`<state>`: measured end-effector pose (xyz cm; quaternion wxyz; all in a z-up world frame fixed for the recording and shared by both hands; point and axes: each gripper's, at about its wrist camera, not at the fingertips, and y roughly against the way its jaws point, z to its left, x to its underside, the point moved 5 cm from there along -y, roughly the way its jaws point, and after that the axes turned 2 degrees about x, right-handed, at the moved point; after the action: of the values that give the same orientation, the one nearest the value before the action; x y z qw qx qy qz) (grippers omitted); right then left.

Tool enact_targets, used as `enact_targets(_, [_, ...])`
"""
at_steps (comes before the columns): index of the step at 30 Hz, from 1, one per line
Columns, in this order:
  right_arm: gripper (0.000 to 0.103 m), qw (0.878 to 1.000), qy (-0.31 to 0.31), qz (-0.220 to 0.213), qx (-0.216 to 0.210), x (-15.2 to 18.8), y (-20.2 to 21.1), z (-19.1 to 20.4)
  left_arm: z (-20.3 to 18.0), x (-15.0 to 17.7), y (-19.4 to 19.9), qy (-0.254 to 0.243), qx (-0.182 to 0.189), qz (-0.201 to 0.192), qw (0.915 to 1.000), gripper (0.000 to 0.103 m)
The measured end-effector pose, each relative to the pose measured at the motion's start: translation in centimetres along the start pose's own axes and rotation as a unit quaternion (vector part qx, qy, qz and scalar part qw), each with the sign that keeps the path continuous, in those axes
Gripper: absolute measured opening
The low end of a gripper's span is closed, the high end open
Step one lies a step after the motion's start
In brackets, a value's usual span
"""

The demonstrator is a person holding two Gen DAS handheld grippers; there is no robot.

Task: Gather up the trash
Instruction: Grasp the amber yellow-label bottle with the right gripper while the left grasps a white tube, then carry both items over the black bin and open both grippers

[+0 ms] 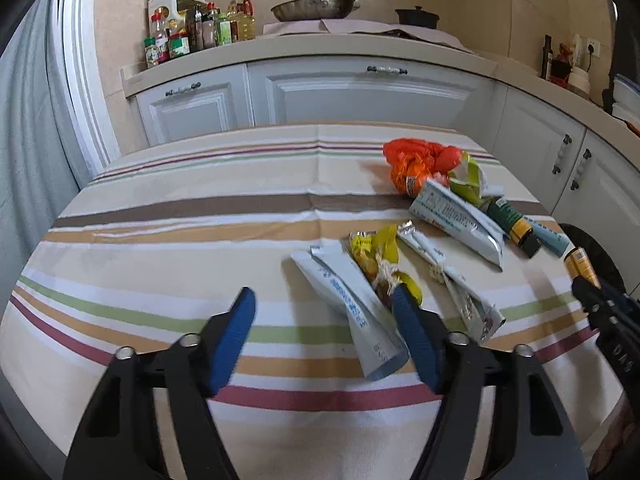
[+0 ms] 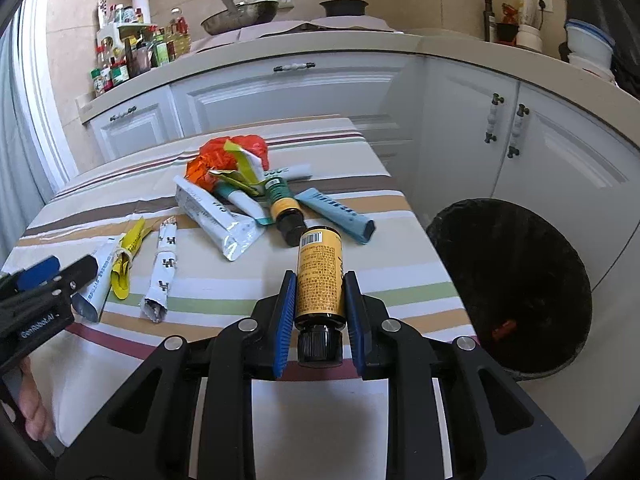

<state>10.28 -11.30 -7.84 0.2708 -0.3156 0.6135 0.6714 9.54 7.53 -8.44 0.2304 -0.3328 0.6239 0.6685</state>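
Observation:
My right gripper (image 2: 319, 280) is shut on a yellow-labelled bottle (image 2: 320, 276) with a black cap, held above the table's right side; it also shows in the left wrist view (image 1: 582, 266). A black bin (image 2: 516, 280) stands on the floor right of the table. My left gripper (image 1: 324, 300) is open just above a white-and-blue wrapper (image 1: 352, 308) and a yellow wrapper (image 1: 380, 260). More trash lies on the striped tablecloth (image 1: 200, 240): a white pouch (image 2: 220, 216), an orange bag (image 2: 224, 156), a green-and-yellow bottle (image 2: 284, 204), a blue tube (image 2: 340, 216).
White cabinets (image 2: 288, 96) and a counter with condiment bottles (image 1: 188, 32), a wok (image 1: 312, 8) and a black pot (image 1: 416, 16) stand behind the table. More cabinets (image 2: 520, 140) run along the right, behind the bin.

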Motion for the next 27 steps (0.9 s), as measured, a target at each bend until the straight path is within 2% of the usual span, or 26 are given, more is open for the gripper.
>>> enact_targets(2, [0.023,1.000,-0.003,-0.002,-0.001,0.0,0.1,-0.4,0.1,0.4,-0.2,0.003,0.004,0.008,0.9999,0.051])
enact_targets(6, [0.023,1.000,-0.009,-0.004,-0.001,0.1,0.3,-0.7,-0.1,0.9,-0.4,-0.003,0.023,0.019,0.9995,0.037])
enact_targets(11, [0.023,1.000,-0.008,-0.007,-0.001,0.2,0.5,-0.6,-0.6,1.3,-0.2,-0.008,0.047,0.024,0.9986,0.015])
enact_targets(16, [0.023,1.000,-0.006,-0.011,-0.001,0.2,0.8,-0.5,-0.3,1.5,0.0,-0.012,0.048,0.019,0.9986,0.008])
enact_targets(27, [0.023,1.000,-0.001,-0.027,0.003,-0.2,1.8,-0.5,1.1,0.6,2.4,-0.004,0.043,-0.010,0.9990,0.006])
